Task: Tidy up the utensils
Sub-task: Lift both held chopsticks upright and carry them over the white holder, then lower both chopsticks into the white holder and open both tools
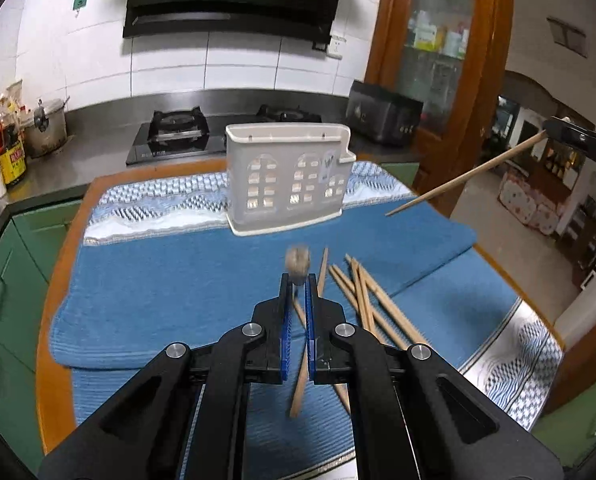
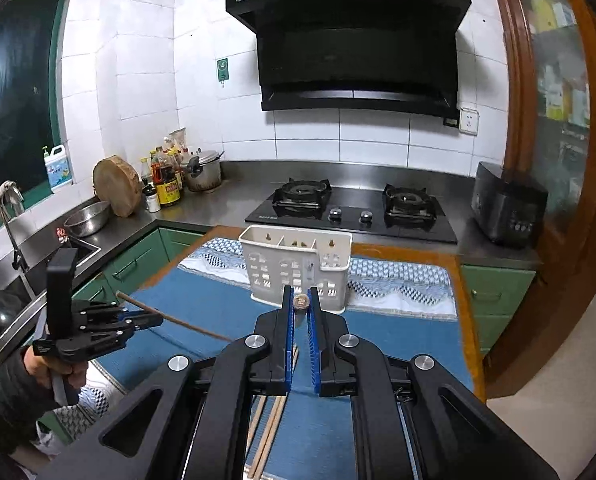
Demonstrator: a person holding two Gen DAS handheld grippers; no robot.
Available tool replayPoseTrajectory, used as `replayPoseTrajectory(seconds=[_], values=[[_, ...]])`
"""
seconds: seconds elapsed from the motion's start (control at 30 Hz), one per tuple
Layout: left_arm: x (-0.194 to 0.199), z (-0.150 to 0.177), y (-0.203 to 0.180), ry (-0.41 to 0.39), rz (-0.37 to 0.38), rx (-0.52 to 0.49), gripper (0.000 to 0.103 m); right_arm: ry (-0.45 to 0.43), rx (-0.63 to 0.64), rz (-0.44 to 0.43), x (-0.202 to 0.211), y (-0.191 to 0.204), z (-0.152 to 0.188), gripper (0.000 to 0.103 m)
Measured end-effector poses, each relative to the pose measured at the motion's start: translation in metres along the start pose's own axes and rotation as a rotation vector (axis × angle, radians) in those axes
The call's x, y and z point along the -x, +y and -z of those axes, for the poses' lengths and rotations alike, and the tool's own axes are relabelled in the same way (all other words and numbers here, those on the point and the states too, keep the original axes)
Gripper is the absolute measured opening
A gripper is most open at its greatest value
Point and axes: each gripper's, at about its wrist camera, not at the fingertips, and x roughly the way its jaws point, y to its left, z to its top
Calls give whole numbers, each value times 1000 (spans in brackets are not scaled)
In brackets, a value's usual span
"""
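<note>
1. A home kitchen: white tiles, a black range hood, a gas hob on a steel counter, and in front a wooden table [image 1: 58,264] covered by a blue towel [image 1: 178,288].
2. The left claw [image 1: 298,280] is clamped narrow on one wooden chopstick [image 1: 299,392], which runs between the blue pads, its blurred end poking out ahead of the tips and its other end hanging low toward the camera.
3. The right claw [image 2: 301,300] is likewise pinched on a chopstick; in its own view only the round end shows between the tips, while the left view shows that chopstick [image 1: 465,176] slanting down from the claw, up in the air to the right of the table.
4. Just right of the left claw, a loose heap of chopsticks [image 1: 361,296] lies crossed on the towel.
5. Farther back, near the towel's patterned edge, stands the white utensil holder [image 1: 288,178], upright, with cut-out windows and divided compartments; I cannot tell whether any chopsticks are already inside.
6. Progress, as I judge it: early to middle. Two sticks are lifted but not yet delivered, and several more wait in the heap. Next each stick needs tipping upright over a compartment.
</note>
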Motion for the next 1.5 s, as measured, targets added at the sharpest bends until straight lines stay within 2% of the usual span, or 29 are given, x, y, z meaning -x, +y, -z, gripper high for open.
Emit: replayPoseTrajectory(seconds=[0.27, 0.5, 0.73, 0.93, 1.13, 1.5], values=[[9, -38, -4, -63, -3, -4, 4, -12, 47, -1, -10, -1, -47, 7], [15, -93, -5, -145, -10, -14, 4, 10, 85, 40, -35, -7, -82, 7], [18, -164, -10, -253, -36, -30, 4, 52, 80, 51, -71, -19, -93, 7], [-4, -213, -10, -318, -99, -48, 4, 68, 64, 39, -98, -31, -97, 7], [-40, -231, 1, -327, -125, -13, 4, 85, 64, 35, -122, -39, -99, 7], [-96, -215, 17, -182, -139, -2, 4, 154, 66, 16, -155, -39, -96, 7]])
